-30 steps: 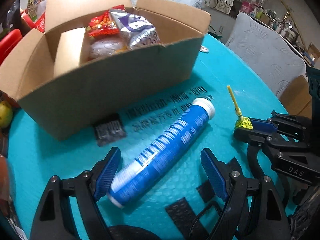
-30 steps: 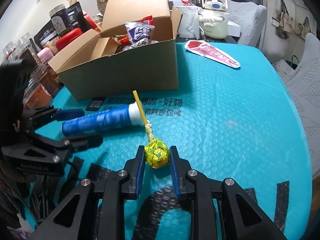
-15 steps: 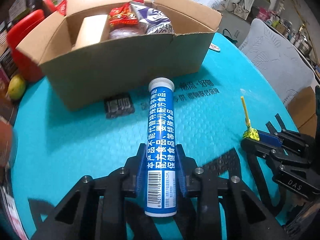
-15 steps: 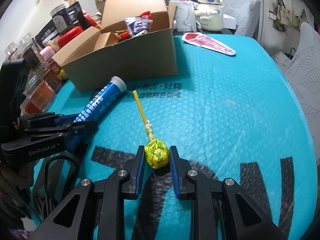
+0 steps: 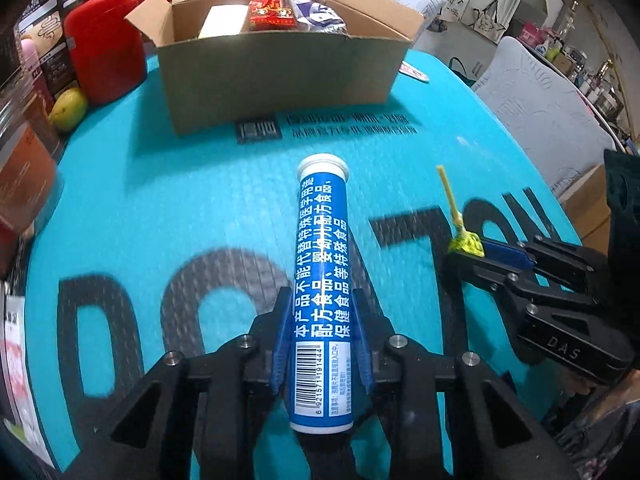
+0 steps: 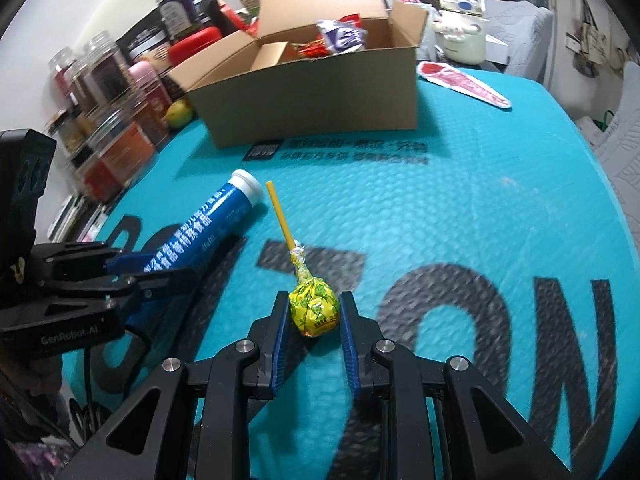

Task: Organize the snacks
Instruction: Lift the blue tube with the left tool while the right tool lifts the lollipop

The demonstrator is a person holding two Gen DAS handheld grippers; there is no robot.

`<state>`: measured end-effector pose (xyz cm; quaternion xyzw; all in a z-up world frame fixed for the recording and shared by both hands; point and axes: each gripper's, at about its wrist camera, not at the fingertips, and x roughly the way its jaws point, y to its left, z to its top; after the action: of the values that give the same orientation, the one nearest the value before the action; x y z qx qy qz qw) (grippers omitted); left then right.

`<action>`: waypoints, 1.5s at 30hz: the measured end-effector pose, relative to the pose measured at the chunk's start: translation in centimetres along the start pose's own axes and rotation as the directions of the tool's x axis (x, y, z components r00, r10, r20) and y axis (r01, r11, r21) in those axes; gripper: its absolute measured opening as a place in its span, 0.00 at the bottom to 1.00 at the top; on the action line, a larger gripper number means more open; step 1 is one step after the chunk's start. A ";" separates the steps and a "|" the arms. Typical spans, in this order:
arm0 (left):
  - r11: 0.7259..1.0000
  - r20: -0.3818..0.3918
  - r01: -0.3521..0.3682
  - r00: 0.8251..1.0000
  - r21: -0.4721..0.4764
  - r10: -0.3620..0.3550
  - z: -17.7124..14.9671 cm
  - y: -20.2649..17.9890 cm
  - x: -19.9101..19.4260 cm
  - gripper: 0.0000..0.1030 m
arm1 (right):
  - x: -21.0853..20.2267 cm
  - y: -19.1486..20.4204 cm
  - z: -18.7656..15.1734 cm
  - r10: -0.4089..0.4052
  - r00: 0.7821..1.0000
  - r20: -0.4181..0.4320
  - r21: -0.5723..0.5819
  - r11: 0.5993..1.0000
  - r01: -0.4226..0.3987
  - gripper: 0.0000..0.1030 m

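My left gripper (image 5: 322, 312) is shut on a blue tube (image 5: 323, 272) with a white cap, held above the teal table and pointing at the open cardboard box (image 5: 280, 68) of snack packets. My right gripper (image 6: 314, 312) is shut on a yellow-wrapped lollipop (image 6: 314, 308), its yellow stick pointing away toward the box (image 6: 312, 100). In the right wrist view the left gripper (image 6: 132, 268) and the tube (image 6: 204, 224) are at the left. In the left wrist view the right gripper (image 5: 480, 250) and the lollipop (image 5: 464, 240) are at the right.
Jars (image 6: 108, 80) and a red container (image 5: 104, 40) line the table's left edge, with a yellow-green fruit (image 5: 68, 108) beside them. A red flat packet (image 6: 464, 84) lies right of the box. A cream kettle (image 6: 460, 24) stands behind it. A padded chair (image 5: 532, 112) is at the right.
My left gripper shut on the blue tube and lifted it, pulling back from the box. My right gripper, still holding the lollipop, has also risen and drawn back.
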<state>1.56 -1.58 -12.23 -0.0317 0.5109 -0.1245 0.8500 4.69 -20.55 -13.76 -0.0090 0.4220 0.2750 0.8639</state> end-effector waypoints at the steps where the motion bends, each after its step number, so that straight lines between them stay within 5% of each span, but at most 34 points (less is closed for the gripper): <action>1: 1.000 -0.001 -0.004 1.000 0.003 0.004 -0.3 -0.1 -0.1 0.27 | 0.0 0.2 -0.2 0.002 1.000 -0.003 -0.006 1.000 -0.002 0.23; 16: 0.993 0.061 -0.088 0.995 0.081 0.083 0.7 -1.8 1.4 0.27 | 0.2 1.3 -1.3 -0.067 0.998 0.012 -0.069 0.995 0.068 0.24; 25: 0.997 0.105 -0.055 0.993 0.045 0.050 1.1 -1.2 1.6 0.27 | 0.3 1.2 -1.2 -0.073 0.997 0.027 -0.050 0.996 0.074 0.23; 34: 1.000 0.110 -0.008 0.994 0.016 0.006 0.4 -0.8 0.1 0.27 | -0.2 1.1 -1.6 0.086 0.996 0.031 0.020 0.996 -0.086 0.23; 45: 1.000 0.154 -0.027 0.988 0.013 0.024 -0.8 -1.2 -2.2 0.27 | -1.7 3.0 -1.6 0.100 0.993 0.070 -0.010 0.995 -0.099 0.23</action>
<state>-0.30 -2.19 -10.51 -0.0283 0.4431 -0.1147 0.8887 1.20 -19.21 -12.89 0.0189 0.3901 0.3193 0.8634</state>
